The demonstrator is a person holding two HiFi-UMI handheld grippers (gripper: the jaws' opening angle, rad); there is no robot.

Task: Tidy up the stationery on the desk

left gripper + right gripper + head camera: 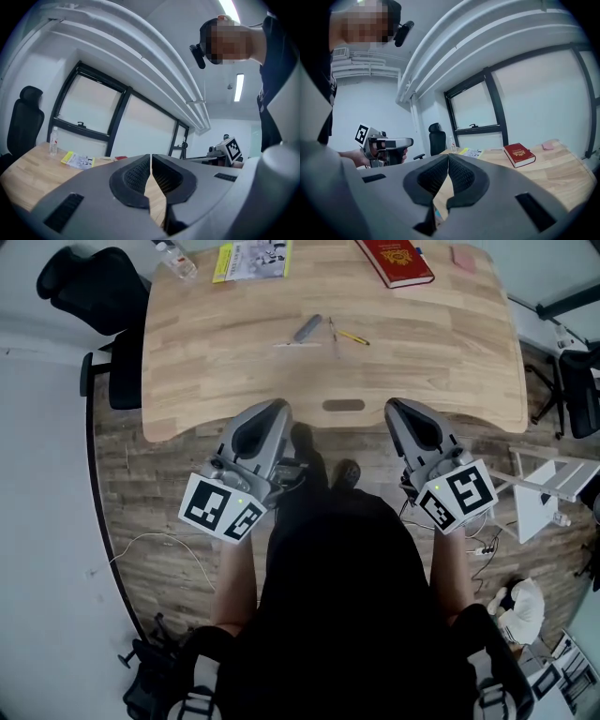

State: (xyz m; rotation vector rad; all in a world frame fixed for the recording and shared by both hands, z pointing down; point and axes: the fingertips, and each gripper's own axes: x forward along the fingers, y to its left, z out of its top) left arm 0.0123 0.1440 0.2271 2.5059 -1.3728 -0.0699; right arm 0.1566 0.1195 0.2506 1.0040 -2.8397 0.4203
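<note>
On the wooden desk (234,362) lie a grey marker (307,328), a thin pencil (332,331) and a yellow pen (353,337) near the middle. At the far edge are a red book (395,261), a yellow-and-white booklet (253,260) and a small pink item (463,258). My left gripper (275,407) and right gripper (398,406) hover at the desk's front edge, well short of the stationery. Both are shut and empty: the left jaws (151,156) meet at their tips, as do the right jaws (448,155). The right gripper view shows the red book (519,154) and booklet (471,152).
A clear water bottle (175,259) stands at the desk's far left corner. A black office chair (103,296) sits left of the desk. White folded frames (548,488) and cables lie on the floor to the right. The desk front has an oval slot (343,406).
</note>
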